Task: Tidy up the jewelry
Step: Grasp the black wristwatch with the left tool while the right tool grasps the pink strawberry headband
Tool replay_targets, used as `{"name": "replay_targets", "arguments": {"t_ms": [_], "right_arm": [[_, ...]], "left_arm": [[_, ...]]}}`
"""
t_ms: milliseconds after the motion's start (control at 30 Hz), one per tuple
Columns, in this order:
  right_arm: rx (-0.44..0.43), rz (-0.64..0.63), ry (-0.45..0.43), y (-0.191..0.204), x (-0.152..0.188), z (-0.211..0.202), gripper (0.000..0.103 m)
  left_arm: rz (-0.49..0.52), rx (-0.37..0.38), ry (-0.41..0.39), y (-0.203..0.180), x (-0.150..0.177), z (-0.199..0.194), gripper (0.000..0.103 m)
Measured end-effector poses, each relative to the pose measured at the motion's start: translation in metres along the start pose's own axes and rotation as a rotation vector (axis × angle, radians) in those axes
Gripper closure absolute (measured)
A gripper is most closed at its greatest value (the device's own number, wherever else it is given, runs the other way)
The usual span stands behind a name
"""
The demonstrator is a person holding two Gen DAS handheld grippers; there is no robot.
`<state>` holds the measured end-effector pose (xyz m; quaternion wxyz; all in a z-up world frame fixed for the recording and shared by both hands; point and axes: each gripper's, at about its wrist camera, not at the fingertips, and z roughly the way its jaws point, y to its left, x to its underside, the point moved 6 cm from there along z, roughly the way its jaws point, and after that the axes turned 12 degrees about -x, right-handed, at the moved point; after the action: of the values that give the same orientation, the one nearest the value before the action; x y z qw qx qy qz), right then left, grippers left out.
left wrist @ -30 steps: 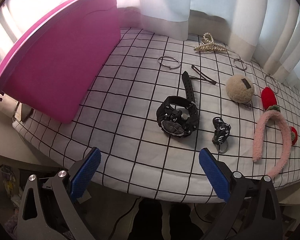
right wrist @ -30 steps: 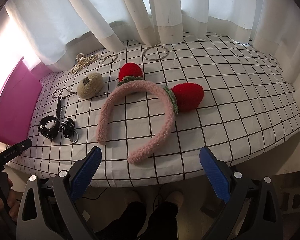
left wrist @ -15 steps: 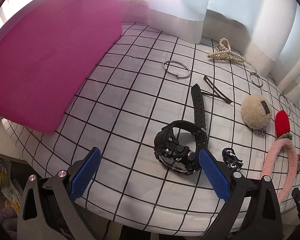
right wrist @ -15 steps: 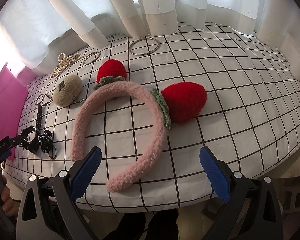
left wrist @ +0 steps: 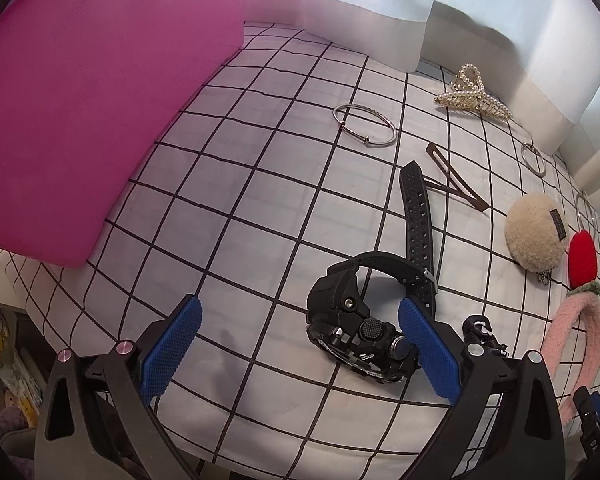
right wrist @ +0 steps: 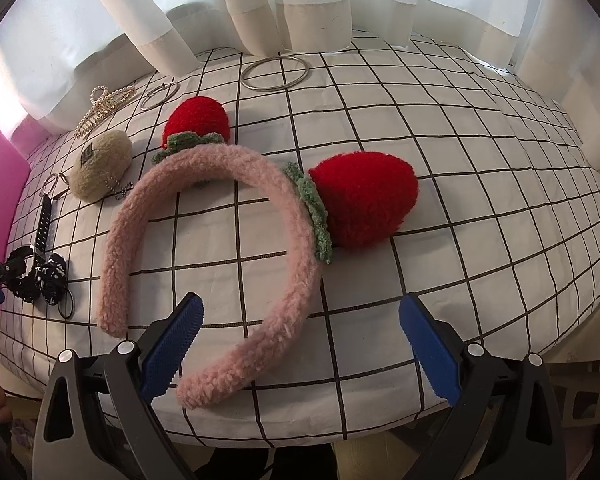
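between spread left jaws, black watch [left wrist: 356,320]

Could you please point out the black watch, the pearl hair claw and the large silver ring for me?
Black watch [left wrist: 354,330]: left wrist view, on its case.
Pearl hair claw [left wrist: 473,96]: left wrist view, on its body.
Large silver ring [right wrist: 275,85]: right wrist view, on its front rim.

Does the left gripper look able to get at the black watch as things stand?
Probably yes: the left gripper is open, the black watch lies just inside its right finger, and nothing covers it.
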<state>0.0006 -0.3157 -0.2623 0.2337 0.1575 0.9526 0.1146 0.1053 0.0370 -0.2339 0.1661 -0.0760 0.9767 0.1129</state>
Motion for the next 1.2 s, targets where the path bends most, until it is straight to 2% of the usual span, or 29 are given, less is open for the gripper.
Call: {"name": "replay_targets", "arguments": {"t_ms": [200,333,367,533,967,1067,1167,1200], "right_arm": [[0.037,-0.020,0.010,-0.001,0.002,0.010,0.009],[0.057,-0.022,0.027,-0.004,0.001,0.019,0.009],[0.061,-0.018,0.034,-0.005,0.001,0.022,0.009],[0.068,-0.027,-0.006,-0.002,-0.003,0.024,0.009],[0.040,-0.102,-0.072,0.001,-0.013,0.028,0.009],[0.035,-0.112,-0.065,0.004,-0.014,0.028,0.010],[0.018,-0.129,-0.065,0.008,-0.012,0.027,0.018],[0.011,-0.143,-0.068,0.011,-0.012,0.026,0.026]], "left_arm": [[0.006,0.004,0.010,-0.003,0.002,0.009,0.005],[0.014,-0.004,0.045,-0.007,0.005,0.023,0.005],[0.009,-0.007,0.016,-0.006,0.004,0.022,0.005],[0.009,0.004,-0.033,-0.004,0.005,0.021,0.005],[0.008,0.003,-0.058,-0.002,0.008,0.016,0.006],[0.008,0.008,-0.062,-0.002,0.012,0.011,0.010],[0.025,0.020,-0.081,-0.004,0.017,0.002,0.026],[0.032,0.023,-0.086,-0.005,0.019,-0.001,0.034]]}}
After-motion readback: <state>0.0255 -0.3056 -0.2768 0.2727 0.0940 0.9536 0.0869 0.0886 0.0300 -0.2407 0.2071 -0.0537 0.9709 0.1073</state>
